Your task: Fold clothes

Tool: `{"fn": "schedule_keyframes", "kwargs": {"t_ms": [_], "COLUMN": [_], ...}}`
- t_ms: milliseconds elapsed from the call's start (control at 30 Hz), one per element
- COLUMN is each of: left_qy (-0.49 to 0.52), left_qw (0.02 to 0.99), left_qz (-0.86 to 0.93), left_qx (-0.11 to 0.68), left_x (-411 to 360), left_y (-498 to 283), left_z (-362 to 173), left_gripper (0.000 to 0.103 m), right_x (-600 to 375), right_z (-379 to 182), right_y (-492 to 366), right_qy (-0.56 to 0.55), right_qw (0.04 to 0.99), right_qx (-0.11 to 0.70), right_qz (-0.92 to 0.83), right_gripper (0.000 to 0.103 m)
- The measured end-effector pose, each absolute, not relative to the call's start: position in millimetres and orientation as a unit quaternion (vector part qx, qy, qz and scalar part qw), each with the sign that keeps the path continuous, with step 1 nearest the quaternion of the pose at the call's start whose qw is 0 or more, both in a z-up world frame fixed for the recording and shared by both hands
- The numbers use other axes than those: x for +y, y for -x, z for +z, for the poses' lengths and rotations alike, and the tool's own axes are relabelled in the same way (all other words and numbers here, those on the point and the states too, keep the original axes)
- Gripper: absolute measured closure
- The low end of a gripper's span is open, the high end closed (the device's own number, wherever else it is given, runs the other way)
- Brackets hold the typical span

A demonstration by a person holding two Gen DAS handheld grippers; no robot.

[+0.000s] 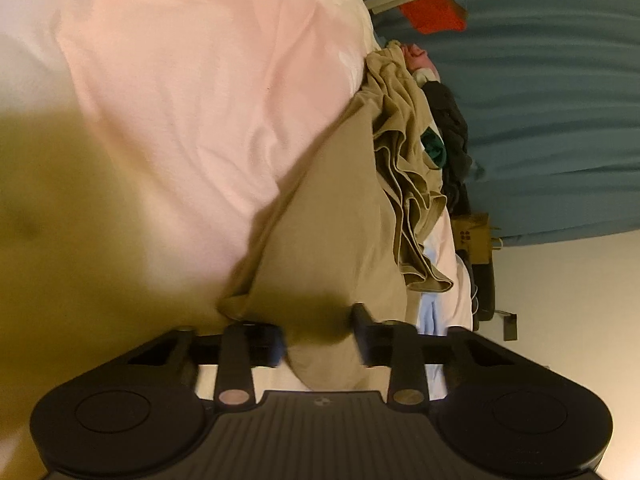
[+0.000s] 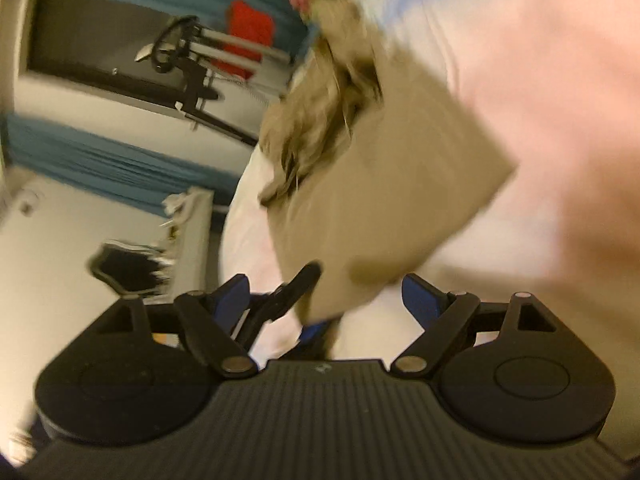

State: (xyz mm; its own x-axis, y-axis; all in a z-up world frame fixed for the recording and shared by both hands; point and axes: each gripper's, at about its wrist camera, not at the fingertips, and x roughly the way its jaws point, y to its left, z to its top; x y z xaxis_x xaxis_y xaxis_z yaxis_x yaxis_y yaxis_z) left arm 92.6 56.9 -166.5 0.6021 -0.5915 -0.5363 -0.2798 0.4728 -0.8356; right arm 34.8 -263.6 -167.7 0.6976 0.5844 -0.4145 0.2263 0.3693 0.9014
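A khaki garment [image 1: 332, 240] stretches taut from my left gripper [image 1: 320, 340] toward a bunched end by the clothes pile, over a pale pink sheet [image 1: 180, 100]. The left gripper is shut on a fold of it. In the blurred right wrist view the same khaki garment [image 2: 392, 184] hangs as a flat panel, its lower corner dipping between the spread fingers of my right gripper [image 2: 328, 300], which is open. A black finger of the left gripper [image 2: 296, 288] shows at that corner. A blurred khaki mass fills the left of the left wrist view.
Dark and green clothes [image 1: 440, 128] are heaped behind the khaki bunch. Beyond them hang teal curtains [image 1: 560, 100], with a red item [image 1: 432, 12] on a rack and a brown paper bag [image 1: 476, 236]. A metal frame with a black handle [image 2: 188, 52] stands by the wall.
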Motion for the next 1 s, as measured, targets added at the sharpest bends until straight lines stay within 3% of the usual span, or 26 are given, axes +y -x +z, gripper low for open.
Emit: {"fn": "schedule_keyframes", "kwargs": {"t_ms": [100,267,333,567,1000], "left_qy": [0.513,0.529,0.536,0.534,0.479], "left_qw": [0.741,0.750,0.750,0.757,0.816], "left_qz": [-0.103,-0.122,-0.125,-0.136,-0.147], "left_qx": [0.421,0.378,0.367,0.351,0.289], "left_x": [58,60,63,60,65], "left_y": [-90,-83,-82,-84,1], "left_z": [-164,-148,-144,-139,-73], "left_gripper": [0.092,0.094,0.095,0.095,0.099], "right_x": [-273,-287,-287,-289,-288], "right_z": [-191,-210,-207,-192,-108], "right_y": [-36,-29,-28,-43,27], "right_qy": [-0.604,-0.668,-0.653,-0.589,-0.515], "right_qw": [0.704,0.671,0.691,0.749,0.827], "right_qx": [0.363,0.320,0.309,0.303,0.224], "right_qz": [0.084,0.028,0.006,-0.017,0.038], "right_gripper": [0.020,0.030,0.039,0.092,0.096]}}
